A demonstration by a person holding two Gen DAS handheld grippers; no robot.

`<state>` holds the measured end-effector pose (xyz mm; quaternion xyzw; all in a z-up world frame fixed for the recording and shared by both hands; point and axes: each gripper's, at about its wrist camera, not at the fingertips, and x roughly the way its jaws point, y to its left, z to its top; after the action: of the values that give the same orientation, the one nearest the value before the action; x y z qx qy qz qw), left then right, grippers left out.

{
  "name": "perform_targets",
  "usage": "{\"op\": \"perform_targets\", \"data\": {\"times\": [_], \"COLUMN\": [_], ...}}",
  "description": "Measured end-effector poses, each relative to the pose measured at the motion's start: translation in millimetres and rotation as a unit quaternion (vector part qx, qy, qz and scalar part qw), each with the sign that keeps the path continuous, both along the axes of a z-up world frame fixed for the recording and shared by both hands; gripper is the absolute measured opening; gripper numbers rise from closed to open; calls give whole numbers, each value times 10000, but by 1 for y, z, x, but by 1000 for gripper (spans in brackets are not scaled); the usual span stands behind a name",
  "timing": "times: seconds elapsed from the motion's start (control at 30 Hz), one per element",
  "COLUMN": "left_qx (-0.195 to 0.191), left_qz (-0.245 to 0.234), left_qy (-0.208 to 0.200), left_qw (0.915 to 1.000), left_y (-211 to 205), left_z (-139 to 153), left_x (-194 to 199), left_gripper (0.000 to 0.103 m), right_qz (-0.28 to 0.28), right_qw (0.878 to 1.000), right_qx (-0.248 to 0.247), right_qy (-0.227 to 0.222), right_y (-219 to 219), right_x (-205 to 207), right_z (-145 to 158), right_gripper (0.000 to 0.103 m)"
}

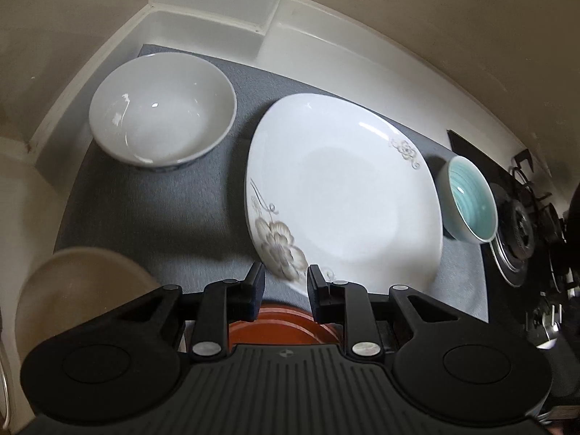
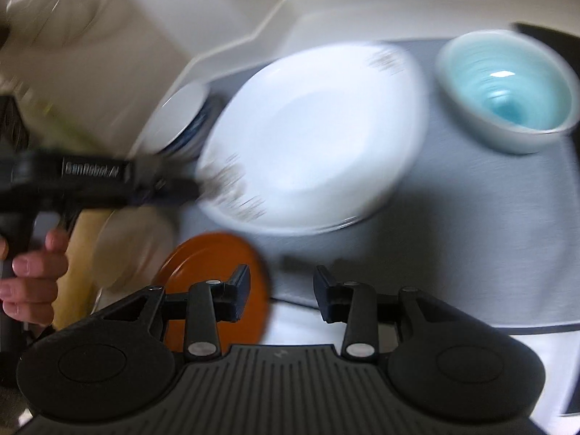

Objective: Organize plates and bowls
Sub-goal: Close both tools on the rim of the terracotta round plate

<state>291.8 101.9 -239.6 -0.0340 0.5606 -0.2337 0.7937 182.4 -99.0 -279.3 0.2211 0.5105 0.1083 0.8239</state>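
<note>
We bring our left gripper [image 1: 284, 282], jaws parted and empty, to the floral plate [image 1: 344, 199] at frame centre, seemingly to grip its rim, while our right gripper [image 2: 281, 286] hovers open, holding nothing

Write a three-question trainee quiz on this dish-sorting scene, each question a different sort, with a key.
1. True or false: the white bowl is stacked on the floral plate.
2. Which dish sits between the floral plate and the stove? A) teal bowl B) orange plate C) glass cup
3. Fill in: the dishes rest on a ___ mat.

Key: 1 false, they sit apart; 2 A; 3 grey.
</note>
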Motion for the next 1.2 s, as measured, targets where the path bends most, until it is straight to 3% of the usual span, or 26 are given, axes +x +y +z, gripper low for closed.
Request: {"op": "perform_targets", "data": {"times": [0.1,0.13,0.17,0.27,0.37,0.5,0.53,0.6,0.63,0.67,0.73,0.83,0.93,1.03,1.1,1.17,1.2], "left_qx": [81,72,-33,-397,-225,-53,27,165,227,332,518,529,506,533,605,591,585], "left_qz": [-56,-46,-23,-38,-179,-488,-538,-612,-647,-635,-566,-591,-646,-632,-511,-505,-513], "left_qy": [18,21,41,195,175,272,322,446,503,552,670,802,763,772,822,898,919], "left_qw": [9999,10000,10000,9990,9994,9984,9980,9970,9964,9959,9948,9936,9937,9936,9935,9929,9927], "left_y": [3,4,6,13,10,1,-3,-9,-12,-16,-20,-23,-25,-29,-30,-31,-32], "left_z": [0,0,0,-2,-4,-14,-18,-27,-30,-34,-42,-51,-52,-53,-52,-52,-53], "left_x": [-6,-8,-9,-13,-21,-31,-33,-37,-37,-37,-36,-37,-37,-39,-39,-40,-41], "left_gripper": [29,30,32,39,40,43,43,44,44,45,45,48,54,55,49,29,29], "right_qz": [325,370,350,60,-406,-793,-920,-1092,-1124,-1136,-1067,-1052,-916,-928,-1059,-978,-962], "right_qw": [9982,9976,9975,9970,9949,9940,9934,9911,9895,9878,9871,9868,9816,9813,9823,9870,9872], "right_qx": [-468,-537,-594,-738,-878,-673,-604,-712,-863,-1024,-1164,-1216,-1671,-1676,-1519,-1249,-1256], "right_qy": [183,229,178,216,301,345,322,269,292,282,246,164,154,189,293,241,205], "right_y": [17,18,17,1,-29,-48,-50,-48,-47,-46,-44,-41,-32,-33,-36,-35,-34], "right_x": [5,2,-1,-13,-27,-43,-46,-49,-49,-49,-47,-47,-45,-43,-43,-48,-50], "right_z": [-11,-15,-16,-14,-9,-11,-11,-7,-5,-5,-8,-9,-8,-7,-4,-1,0], "right_gripper": [38,24,16,11,12,22,31,55,81,97,95,83,71,71,71,74,76]}}
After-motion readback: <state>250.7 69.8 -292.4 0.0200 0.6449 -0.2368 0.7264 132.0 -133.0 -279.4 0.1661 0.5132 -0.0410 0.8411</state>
